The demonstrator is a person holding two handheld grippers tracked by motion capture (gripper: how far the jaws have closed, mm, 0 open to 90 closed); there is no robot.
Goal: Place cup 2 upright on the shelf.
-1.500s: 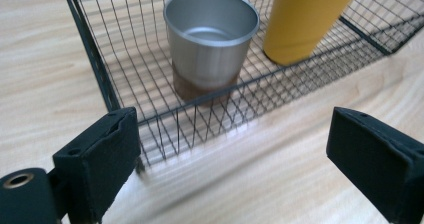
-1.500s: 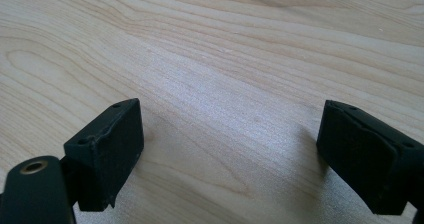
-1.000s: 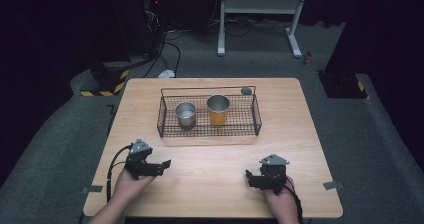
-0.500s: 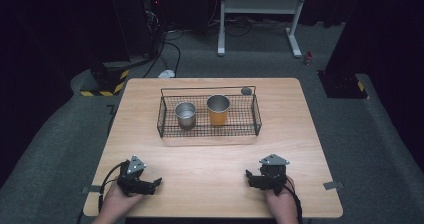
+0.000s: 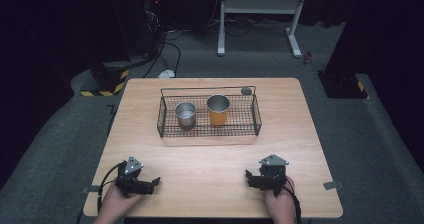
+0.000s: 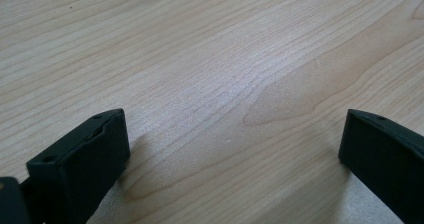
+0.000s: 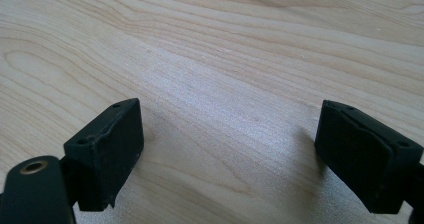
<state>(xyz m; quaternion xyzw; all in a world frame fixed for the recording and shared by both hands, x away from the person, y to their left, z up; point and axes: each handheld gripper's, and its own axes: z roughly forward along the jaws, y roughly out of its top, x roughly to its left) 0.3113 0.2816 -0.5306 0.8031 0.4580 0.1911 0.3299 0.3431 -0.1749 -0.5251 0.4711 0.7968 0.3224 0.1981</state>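
High view: wooden table (image 5: 210,156), grey carpet (image 5: 55,149), dark room.

From my high view the wooden table (image 5: 210,159) is evenly lit from above while the room around it falls to near black, so the far floor and stand are hard to read. The picture is soft and a little grainy; fine wire on the basket (image 5: 257,116) blurs. In both gripper views the tabletop is bright, with a pale sheen across the grain, perhaps glare from an overhead lamp. Short soft shadows sit beside the black jaws, whose near edges look out of focus.
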